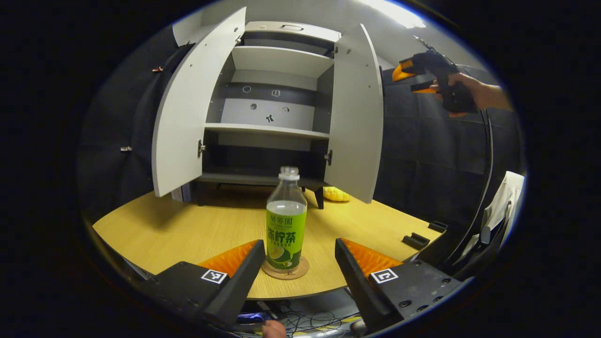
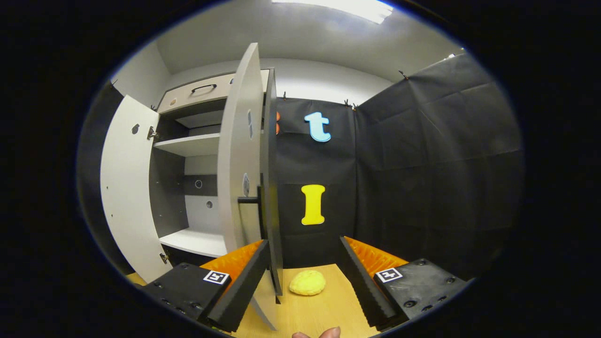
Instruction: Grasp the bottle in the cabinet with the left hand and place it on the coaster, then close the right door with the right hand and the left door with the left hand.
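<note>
With the green-labelled clear plastic bottle (image 1: 286, 220) on the round cork coaster (image 1: 285, 270) near the worktop's (image 1: 164, 225) front edge, both tongs, left (image 1: 296, 256) and right (image 2: 305, 256), gape empty; next, the right one pushes the grey right door (image 2: 242, 155) shut.

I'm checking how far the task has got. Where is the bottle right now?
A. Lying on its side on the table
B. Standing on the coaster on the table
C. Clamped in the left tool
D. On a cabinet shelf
B: in the left gripper view the bottle stands upright on the round coaster on the table, between the open fingers of the left tool, which do not touch it.
</note>
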